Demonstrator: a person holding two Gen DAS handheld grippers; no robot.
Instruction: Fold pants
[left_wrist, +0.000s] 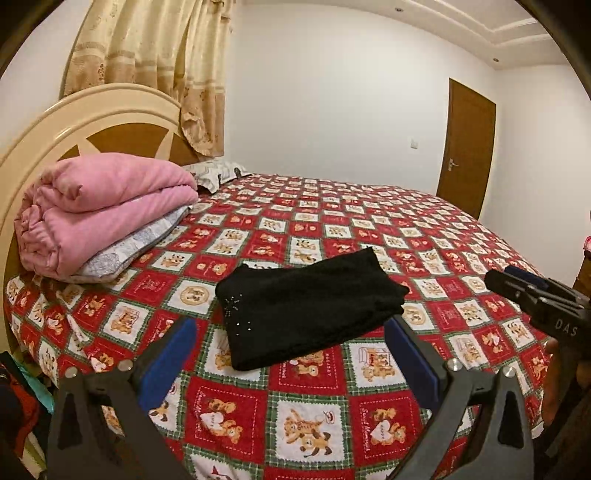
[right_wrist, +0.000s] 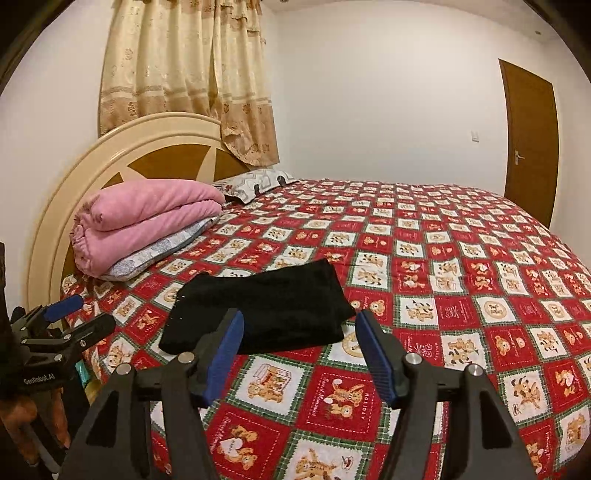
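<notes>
Bedroom, white-walled: black pants (left_wrist: 310, 310) lie folded into a compact rectangle on the teddy-bear bedspread (left_wrist: 406, 236), near the bed's front edge. Both the left gripper (left_wrist: 291, 354) and the right gripper (right_wrist: 299, 350) hang above it, jaws apart, holding nothing. Folding looks finished; a clean exit means lifting clear without snagging cloth. Pink quilt (left_wrist: 107, 206), round headboard (left_wrist: 92, 118), curtain (left_wrist: 147, 55) and brown door (left_wrist: 467, 147) stand behind.

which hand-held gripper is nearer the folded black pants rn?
Roughly level, the left maybe slightly nearer. Left hand-held gripper hangs open off the near edge of the black pants, not touching. Right hand-held gripper is open too, back off their near right corner.
</notes>
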